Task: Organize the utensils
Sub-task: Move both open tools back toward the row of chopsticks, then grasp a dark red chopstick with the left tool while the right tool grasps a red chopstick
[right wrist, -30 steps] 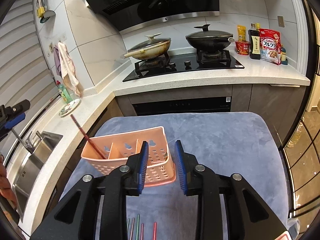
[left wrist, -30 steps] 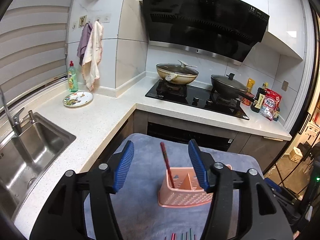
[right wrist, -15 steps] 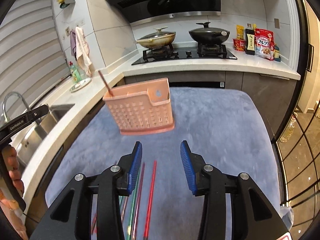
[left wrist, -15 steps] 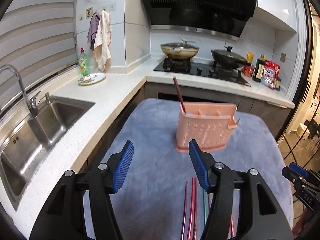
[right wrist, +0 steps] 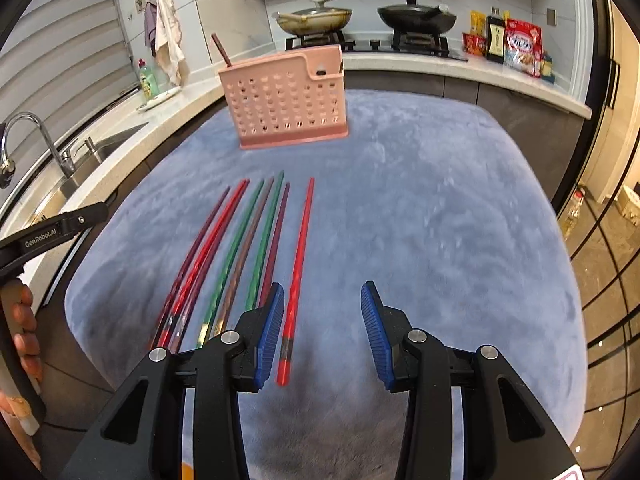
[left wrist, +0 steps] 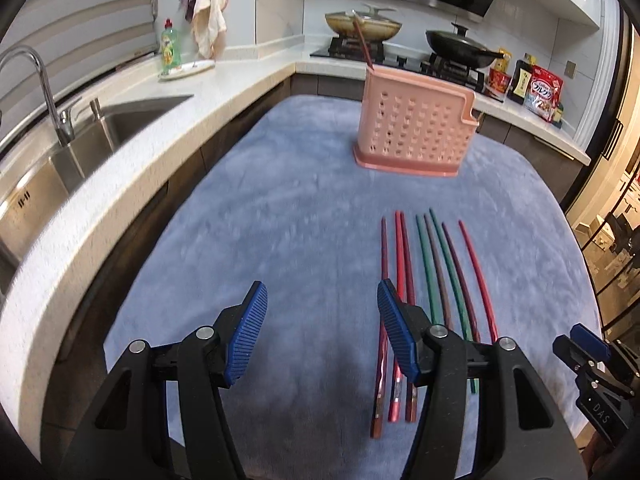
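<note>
A pink perforated utensil holder (left wrist: pixel 416 132) stands on the blue-grey cloth (left wrist: pixel 288 240), with one dark red chopstick (left wrist: pixel 363 44) leaning in its left end; both show in the right wrist view too, the holder (right wrist: pixel 286 98) and the chopstick (right wrist: pixel 221 50). Several red, green and purple chopsticks (left wrist: pixel 428 276) lie side by side in front of it. My left gripper (left wrist: pixel 322 330) is open and empty, just left of their near ends. My right gripper (right wrist: pixel 322 330) is open and empty over the cloth; a red chopstick (right wrist: pixel 298 268) lies by its left finger (right wrist: pixel 270 332).
A white counter (left wrist: pixel 132 128) with a steel sink (left wrist: pixel 80 148) and tap runs along the left. A stove with two pans (right wrist: pixel 364 20) and food packets (right wrist: pixel 516 46) are behind. The cloth's right edge drops to the floor (right wrist: pixel 592 220).
Both grippers have pulled back and lower from the holder toward the near end of the cloth. The row of chopsticks has come fully into view. The right jaws have opened wider.
</note>
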A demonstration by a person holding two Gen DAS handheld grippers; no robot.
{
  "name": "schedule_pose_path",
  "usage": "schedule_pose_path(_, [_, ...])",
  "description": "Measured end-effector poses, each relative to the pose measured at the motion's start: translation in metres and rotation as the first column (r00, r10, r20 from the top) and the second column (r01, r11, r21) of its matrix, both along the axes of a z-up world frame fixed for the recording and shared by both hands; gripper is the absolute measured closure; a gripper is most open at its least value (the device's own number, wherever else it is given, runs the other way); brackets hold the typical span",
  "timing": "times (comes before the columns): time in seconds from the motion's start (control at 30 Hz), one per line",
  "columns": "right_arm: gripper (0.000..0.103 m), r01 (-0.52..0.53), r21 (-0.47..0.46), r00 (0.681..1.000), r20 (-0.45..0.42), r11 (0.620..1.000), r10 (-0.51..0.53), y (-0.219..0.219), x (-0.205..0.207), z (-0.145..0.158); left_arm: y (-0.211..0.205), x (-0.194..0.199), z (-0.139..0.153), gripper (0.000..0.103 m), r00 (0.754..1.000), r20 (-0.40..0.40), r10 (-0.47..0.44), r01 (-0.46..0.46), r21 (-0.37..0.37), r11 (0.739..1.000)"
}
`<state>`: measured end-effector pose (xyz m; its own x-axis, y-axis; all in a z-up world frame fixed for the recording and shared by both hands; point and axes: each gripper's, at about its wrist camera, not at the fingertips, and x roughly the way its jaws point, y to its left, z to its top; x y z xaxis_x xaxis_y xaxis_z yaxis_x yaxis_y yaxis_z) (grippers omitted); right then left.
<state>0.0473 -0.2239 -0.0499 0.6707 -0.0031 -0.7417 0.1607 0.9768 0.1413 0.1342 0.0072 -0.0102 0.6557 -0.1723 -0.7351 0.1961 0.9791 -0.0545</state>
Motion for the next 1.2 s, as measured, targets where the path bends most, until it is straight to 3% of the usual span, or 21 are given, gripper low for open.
schedule_pose_path(0.4, [0.063,-0.011,0.014,0.998,-0.062,1.000,0.012,0.019,-0.001,-0.037,0.002,-0.023,-0.035,0.048,0.997,-0.070,-0.018,0.019,0.010,1.000])
schedule_pose_path(0.87, [0.083,-0.026,0.003,0.995,-0.099,1.000,0.026,0.028,0.005,-0.053,0.006,-0.037,-0.055,0.048,0.993,-0.113,-0.037,0.038,0.006,0.999])
schedule_pose_path(1.2, [0.092,-0.021,-0.006,0.994,-0.107,1.000,0.020,0.026,0.002,-0.060,-0.004,-0.046,-0.065,0.048,0.988,-0.135,-0.076,0.078,0.008,0.997])
